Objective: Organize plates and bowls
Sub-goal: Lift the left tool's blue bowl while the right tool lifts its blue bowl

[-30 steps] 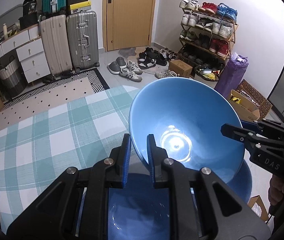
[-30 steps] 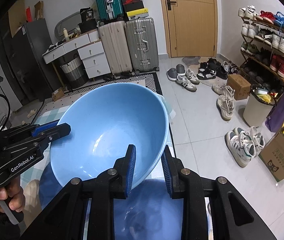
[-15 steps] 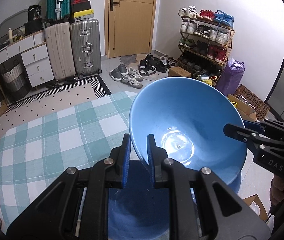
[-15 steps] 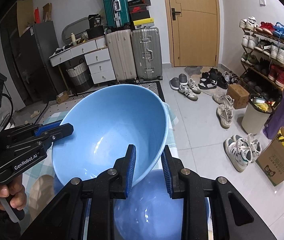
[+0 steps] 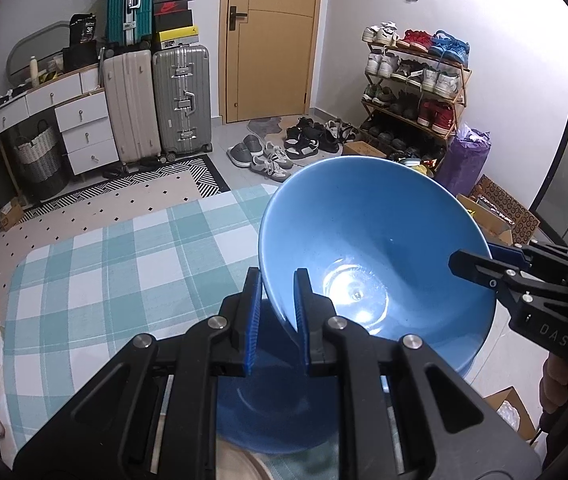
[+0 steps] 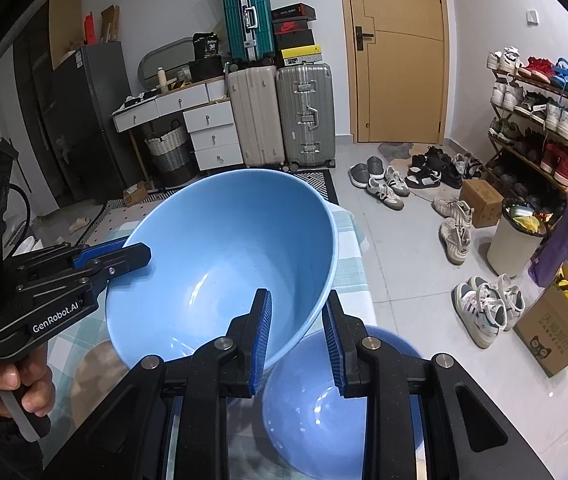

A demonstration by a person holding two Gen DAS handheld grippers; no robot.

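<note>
**A:** What is held up over the table?

**B:** A large blue bowl [image 5: 372,256], tilted and raised above the green-and-white checked tablecloth [image 5: 123,264]. Both tongs grasp it by the rim: the left gripper [image 5: 277,300] is clenched on the near-left edge, one finger inside the bowl and one outside, and the right gripper [image 6: 296,328] pinches the opposite edge the same way.

**A:** And beneath it?

**B:** A second blue bowl [image 6: 316,408] sits on the table directly under the raised one, at the right end of the cloth. The two bowls are apart, the upper one hanging clear of the lower. A tan plate [image 6: 91,380] lies on the cloth to the left of the lower bowl.

**A:** The setting?

**B:** A hallway room: suitcases [image 5: 159,100] stand against the far wall beside a wooden door [image 5: 267,40], a shoe rack [image 5: 412,92] fills the far right, and loose shoes [image 5: 275,156] lie on the tiled floor.
</note>
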